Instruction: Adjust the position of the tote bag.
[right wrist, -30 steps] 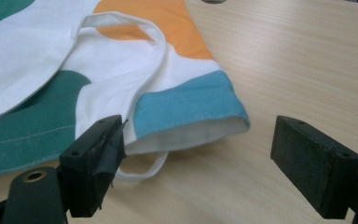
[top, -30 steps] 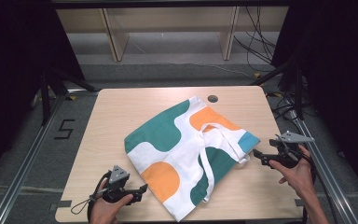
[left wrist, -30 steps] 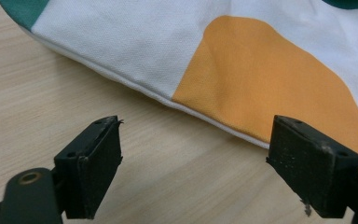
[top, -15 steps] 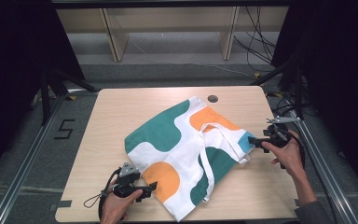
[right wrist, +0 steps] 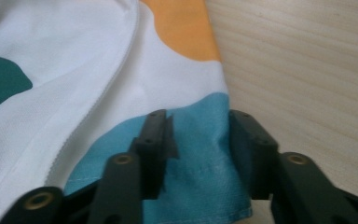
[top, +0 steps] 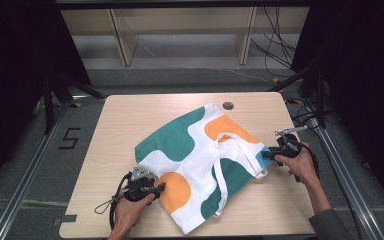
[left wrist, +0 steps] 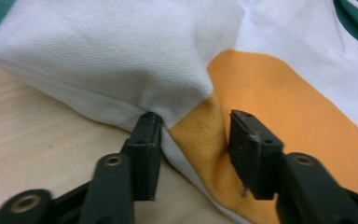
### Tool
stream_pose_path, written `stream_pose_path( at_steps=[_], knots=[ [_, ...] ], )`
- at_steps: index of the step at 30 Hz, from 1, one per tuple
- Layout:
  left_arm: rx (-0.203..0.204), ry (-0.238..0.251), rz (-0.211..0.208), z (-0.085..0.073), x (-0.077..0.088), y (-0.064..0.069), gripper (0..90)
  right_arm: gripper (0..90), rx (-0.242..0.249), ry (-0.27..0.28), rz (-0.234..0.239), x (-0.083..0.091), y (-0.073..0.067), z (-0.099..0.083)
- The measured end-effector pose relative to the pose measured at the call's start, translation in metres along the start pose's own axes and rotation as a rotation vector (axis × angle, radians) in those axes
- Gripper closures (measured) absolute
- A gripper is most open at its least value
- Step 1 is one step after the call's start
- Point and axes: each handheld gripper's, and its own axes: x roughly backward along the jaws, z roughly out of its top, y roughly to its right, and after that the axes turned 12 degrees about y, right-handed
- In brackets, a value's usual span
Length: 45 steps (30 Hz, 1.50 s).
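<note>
From above, your tote bag [top: 200,160] lies flat and askew on the pale wood table [top: 125,125], its white cloth blotched green and orange. Your left gripper [top: 156,189] meets its near-left edge, your right gripper [top: 266,154] its right corner.

Left gripper view: jaws parted, straddling a puckered woven hem.

Right gripper view: jaws parted around the blue corner.

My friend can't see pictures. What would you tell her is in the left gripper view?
Two black gripper jaws stand open around a bunched-up edge of a cloth bag, right where its white part meets an orange patch. The bag lies on a light wooden table, and a bit of green shows at the top corners.
</note>
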Motion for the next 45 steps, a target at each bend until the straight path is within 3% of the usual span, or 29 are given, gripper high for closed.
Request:
stream_pose_path(
  at_steps=[3,4,5,6,8,13,14,19,21,23,24,26,27,28,29,30,32,34,35,36,37,38,39,40,41,42,43,44,45],
  knots=[
    [0.0,0.013,0.006,0.002,-0.005,-0.001,67.4,72.2,0.015,0.01,0.006,0.004,0.0,-0.002],
    [-0.028,0.007,-0.01,0.004,-0.006,-0.004,71.0,77.3,0.047,0.022,0.021,0.006,0.001,-0.004],
    [-0.021,0.019,-0.005,0.005,-0.009,-0.003,72.6,79.3,0.028,0.007,0.03,0.009,-0.001,-0.004],
    [-0.081,-0.007,-0.015,0.011,-0.012,-0.006,74.3,80.7,0.062,0.023,0.04,0.009,-0.001,-0.007],
    [-0.076,0.003,-0.014,0.012,-0.015,-0.007,76.4,81.7,0.089,0.0,0.015,0.013,-0.003,-0.011],
    [-0.089,-0.024,-0.019,0.023,-0.024,-0.02,77.5,83.7,0.12,0.018,0.029,0.023,-0.009,-0.02],
    [-0.097,-0.04,-0.022,0.028,-0.027,-0.027,78.0,84.2,0.156,0.029,0.037,0.029,-0.018,-0.026],
    [-0.077,-0.037,-0.024,0.037,-0.037,-0.044,78.2,85.0,0.177,0.034,0.032,0.04,-0.037,-0.038],
    [-0.066,-0.036,-0.024,0.041,-0.041,-0.05,78.2,85.3,0.165,0.064,0.102,0.044,-0.046,-0.047],
    [-0.072,-0.035,-0.03,0.045,-0.046,-0.056,78.2,85.4,0.147,0.07,0.11,0.045,-0.052,-0.05],
    [-0.083,-0.044,-0.024,0.048,-0.048,-0.06,78.1,85.7,0.169,0.063,0.118,0.048,-0.065,-0.055],
    [-0.079,-0.04,-0.021,0.052,-0.052,-0.064,78.0,85.9,0.176,0.063,0.135,0.047,-0.071,-0.057],
    [-0.085,-0.042,-0.017,0.055,-0.054,-0.067,77.3,88.0,0.265,0.051,0.103,0.047,-0.074,-0.06],
    [-0.085,-0.042,-0.017,0.055,-0.054,-0.067,76.6,88.0,0.21,0.048,0.121,0.049,-0.081,-0.061],
    [-0.083,-0.045,-0.016,0.055,-0.054,-0.07,76.6,88.0,0.21,0.048,0.121,0.049,-0.081,-0.061],
    [-0.064,-0.039,-0.015,0.054,-0.052,-0.071,73.9,87.6,0.193,0.114,0.103,0.046,-0.085,-0.064],
    [-0.049,-0.032,-0.009,0.054,-0.05,-0.072,68.9,87.0,0.208,0.094,0.098,0.048,-0.084,-0.064],
    [-0.061,-0.059,-0.006,0.056,-0.043,-0.072,56.4,74.1,0.249,0.097,0.078,0.053,-0.081,-0.062],
    [-0.066,-0.07,-0.01,0.056,-0.038,-0.071,56.4,74.1,0.249,0.097,0.078,0.053,-0.081,-0.062],
    [-0.111,-0.079,-0.016,0.056,-0.025,-0.063,49.5,64.6,0.269,0.132,0.114,0.061,-0.083,-0.06],
    [-0.111,-0.079,-0.016,0.056,-0.025,-0.063,46.3,59.5,0.267,0.14,0.13,0.064,-0.085,-0.059],
    [-0.127,-0.082,-0.029,0.055,-0.013,-0.056,43.9,55.7,0.28,0.141,0.141,0.066,-0.088,-0.06],
    [-0.127,-0.082,-0.029,0.055,-0.013,-0.056,41.3,55.7,0.28,0.141,0.141,0.066,-0.088,-0.06],
    [-0.129,-0.084,-0.049,0.056,-0.002,-0.052,39.0,47.8,0.312,0.127,0.142,0.069,-0.094,-0.063],
    [-0.121,-0.074,-0.072,0.055,0.005,-0.047,39.0,47.8,0.312,0.127,0.142,0.069,-0.094,-0.063],
    [-0.11,-0.057,-0.081,0.054,0.012,-0.041,35.9,40.4,0.302,0.111,0.141,0.072,-0.104,-0.068],
    [-0.124,-0.061,-0.097,0.053,0.02,-0.035,35.9,40.4,0.302,0.111,0.141,0.072,-0.104,-0.068],
    [-0.133,-0.05,-0.131,0.048,0.032,-0.024,34.0,36.4,0.348,0.127,0.11,0.072,-0.108,-0.072],
    [-0.133,-0.05,-0.131,0.048,0.032,-0.024,32.7,35.2,0.386,0.105,0.114,0.074,-0.108,-0.072]
  ],
)
